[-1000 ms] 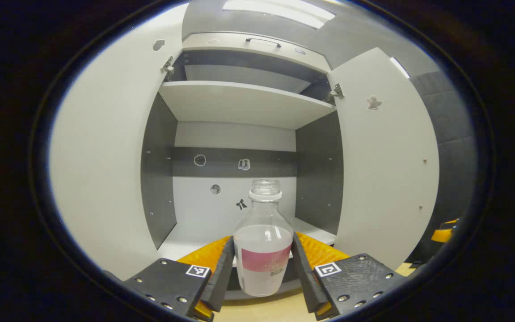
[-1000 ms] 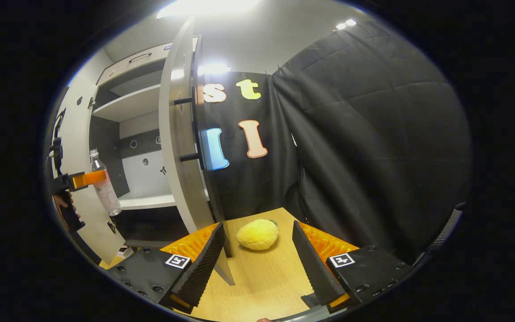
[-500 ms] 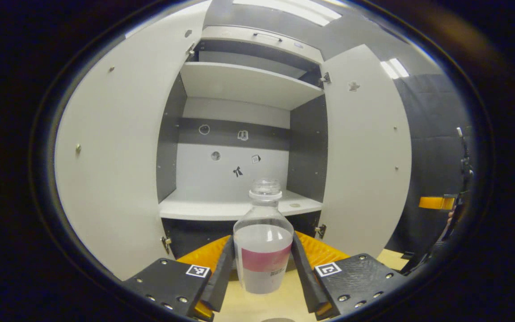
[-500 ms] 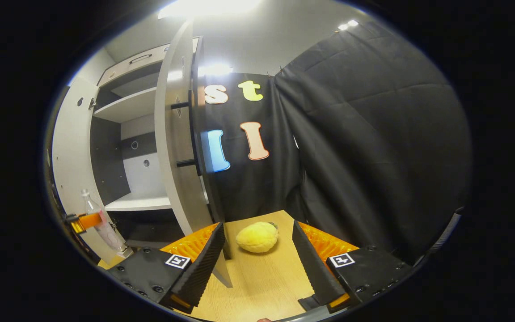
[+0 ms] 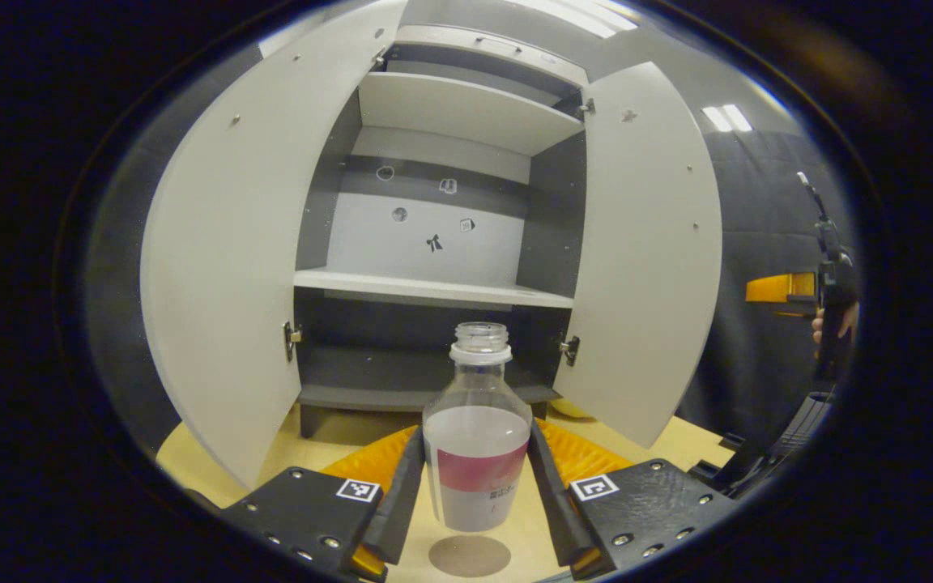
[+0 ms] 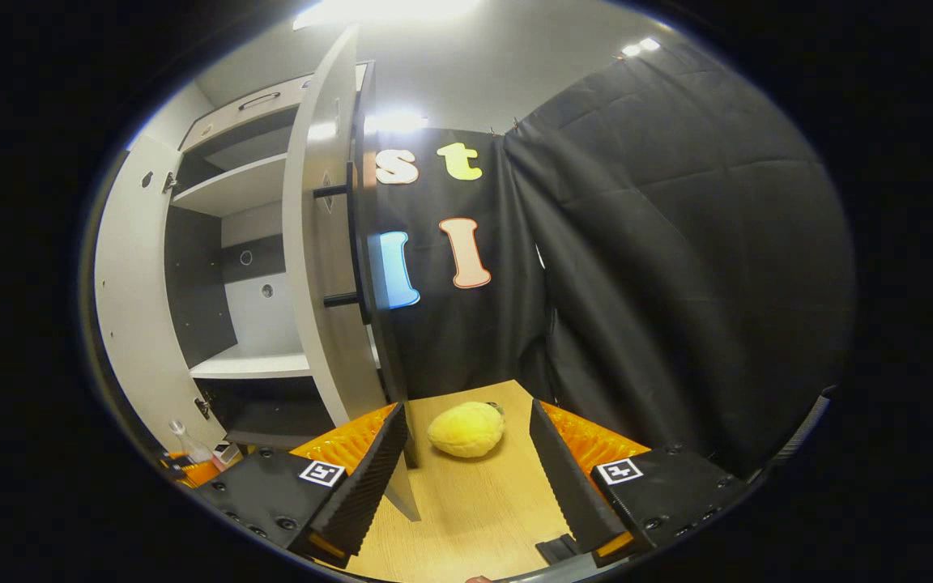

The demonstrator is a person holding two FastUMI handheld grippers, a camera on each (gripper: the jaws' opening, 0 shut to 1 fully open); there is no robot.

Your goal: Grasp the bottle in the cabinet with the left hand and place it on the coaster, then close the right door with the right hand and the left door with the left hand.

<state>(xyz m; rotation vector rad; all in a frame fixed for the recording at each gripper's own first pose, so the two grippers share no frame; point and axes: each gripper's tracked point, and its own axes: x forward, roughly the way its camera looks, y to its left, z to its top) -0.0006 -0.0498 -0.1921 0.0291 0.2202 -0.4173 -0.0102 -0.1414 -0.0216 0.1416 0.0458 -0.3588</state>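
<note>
1. Left claw (image 5: 475, 478) pinches the bottle (image 5: 476, 453) at its label band, both fingers pressed on it; bottle upright, long axis vertical, clear of the cabinet (image 5: 434, 243).
2. Coaster (image 5: 469, 555) lies on the desk (image 5: 321, 437) just below and slightly nearer than the bottle's base; the drop looks nearly straight down.
3. Right claw (image 6: 466, 470) spread, holding nothing, beside the right door (image 6: 321, 267).
</note>
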